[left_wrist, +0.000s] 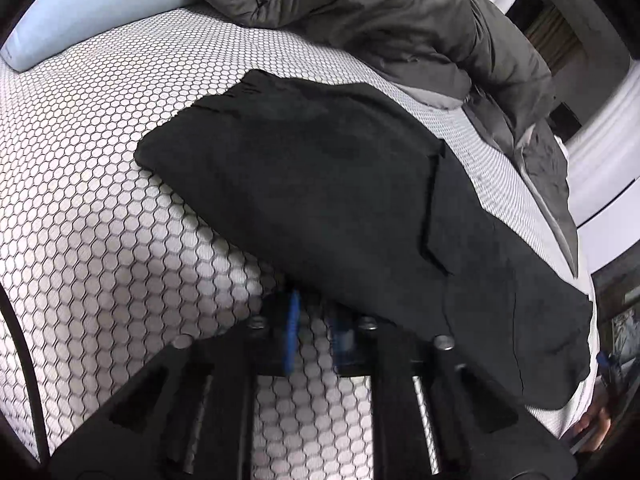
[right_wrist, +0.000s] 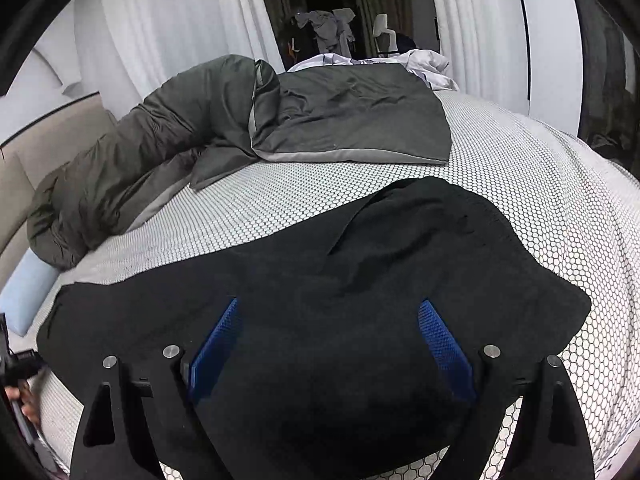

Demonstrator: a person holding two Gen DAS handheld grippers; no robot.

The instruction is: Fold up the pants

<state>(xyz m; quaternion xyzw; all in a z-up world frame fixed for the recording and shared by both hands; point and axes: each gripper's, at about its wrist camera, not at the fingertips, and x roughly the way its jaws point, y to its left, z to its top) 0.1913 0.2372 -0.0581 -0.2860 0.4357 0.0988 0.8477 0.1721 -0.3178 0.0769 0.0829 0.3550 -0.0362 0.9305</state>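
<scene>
Black pants (left_wrist: 320, 184) lie folded on a bed with a white honeycomb-patterned cover (left_wrist: 100, 200). In the left wrist view my left gripper (left_wrist: 316, 324) sits at the near edge of the pants; its blue pads (left_wrist: 294, 328) stand close together, their tips at or under the cloth edge. I cannot tell whether they pinch it. In the right wrist view the pants (right_wrist: 340, 280) spread across the bed cover (right_wrist: 560, 200). My right gripper (right_wrist: 328, 320) is wide open over the cloth, blue pads (right_wrist: 216, 344) apart, holding nothing.
A dark grey duvet (right_wrist: 320, 120) is bunched along the far side of the bed, also in the left wrist view (left_wrist: 380, 20). A light blue pillow (left_wrist: 80, 12) lies at the far left. White curtains (right_wrist: 160, 20) and a dark doorway (right_wrist: 320, 8) stand behind.
</scene>
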